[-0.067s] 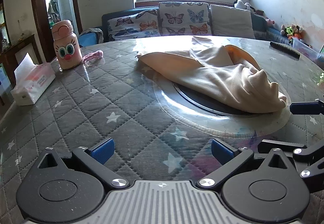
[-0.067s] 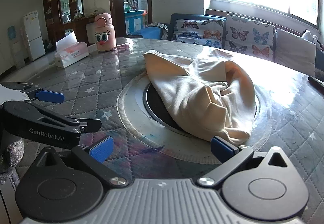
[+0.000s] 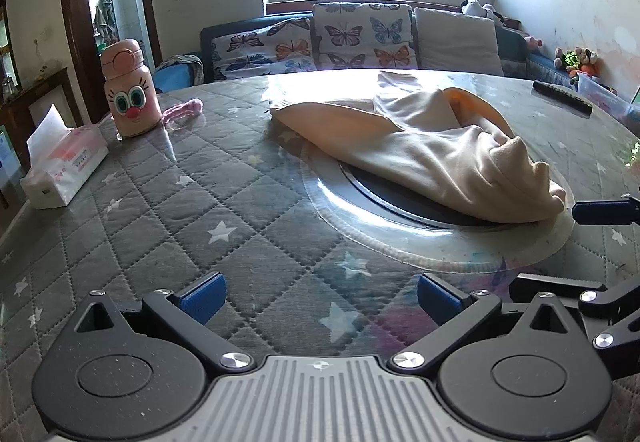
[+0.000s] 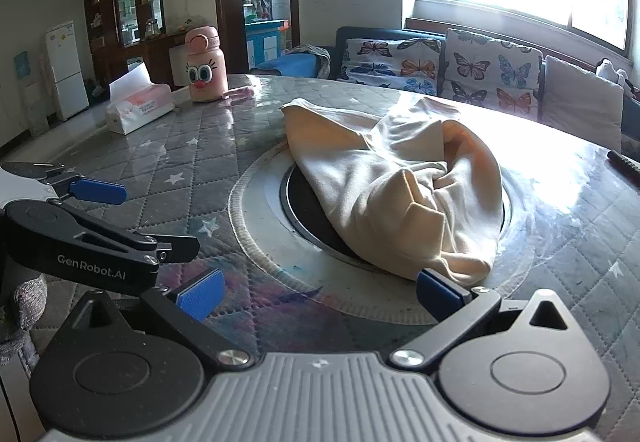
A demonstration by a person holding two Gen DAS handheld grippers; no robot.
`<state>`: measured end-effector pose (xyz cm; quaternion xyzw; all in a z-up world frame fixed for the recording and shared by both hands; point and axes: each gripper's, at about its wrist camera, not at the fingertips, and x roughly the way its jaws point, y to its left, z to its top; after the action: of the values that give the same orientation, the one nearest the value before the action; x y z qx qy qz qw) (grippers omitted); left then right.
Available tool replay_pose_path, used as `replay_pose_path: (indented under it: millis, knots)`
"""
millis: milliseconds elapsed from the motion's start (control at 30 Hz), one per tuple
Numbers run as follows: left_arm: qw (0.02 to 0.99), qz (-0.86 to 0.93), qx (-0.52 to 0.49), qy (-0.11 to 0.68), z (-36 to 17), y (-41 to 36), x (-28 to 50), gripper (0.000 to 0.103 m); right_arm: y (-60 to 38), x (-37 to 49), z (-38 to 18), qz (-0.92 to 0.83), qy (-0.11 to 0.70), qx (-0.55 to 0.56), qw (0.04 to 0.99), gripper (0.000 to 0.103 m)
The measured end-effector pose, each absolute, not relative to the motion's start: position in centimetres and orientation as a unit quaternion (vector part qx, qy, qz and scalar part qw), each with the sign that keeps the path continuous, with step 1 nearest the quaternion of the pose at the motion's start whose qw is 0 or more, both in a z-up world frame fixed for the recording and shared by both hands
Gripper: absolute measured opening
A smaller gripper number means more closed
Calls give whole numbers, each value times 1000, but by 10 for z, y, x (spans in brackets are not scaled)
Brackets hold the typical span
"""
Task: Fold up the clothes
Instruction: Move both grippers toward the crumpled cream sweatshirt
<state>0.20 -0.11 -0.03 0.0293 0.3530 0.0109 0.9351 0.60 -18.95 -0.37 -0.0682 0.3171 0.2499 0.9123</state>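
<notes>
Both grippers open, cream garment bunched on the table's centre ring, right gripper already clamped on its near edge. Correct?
Not quite: the right gripper is not clamped on anything. The right wrist view shows its jaws wide apart, just short of the cream garment's near edge. The rest holds: left gripper open, garment bunched on the table's centre ring.

A cream-coloured garment (image 3: 432,158) lies in a loose, crumpled heap on the round table (image 3: 200,202), draped across the dark circular inset (image 3: 384,194) at its centre. It is unfolded. One flat end stretches toward the far left, ending in a straight hem. The near right end bunches into soft ridges and creases. A fold near the top opens to show an orange-tinted inner side. In the right wrist view the bunched end (image 4: 452,242) hangs over the inset's rim.
</notes>
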Motion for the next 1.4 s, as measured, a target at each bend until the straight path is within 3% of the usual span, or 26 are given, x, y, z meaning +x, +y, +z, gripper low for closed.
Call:
replay_pose_path:
  millis: [1100,1400]
  knots:
    - [933,-13,60,356,13,-14,65,103,-216,78,25,228,314,-43,921,102]
    - [931,-22,63,359,16,-16,89,103,-213,117,20,229,329,-26,916,92]
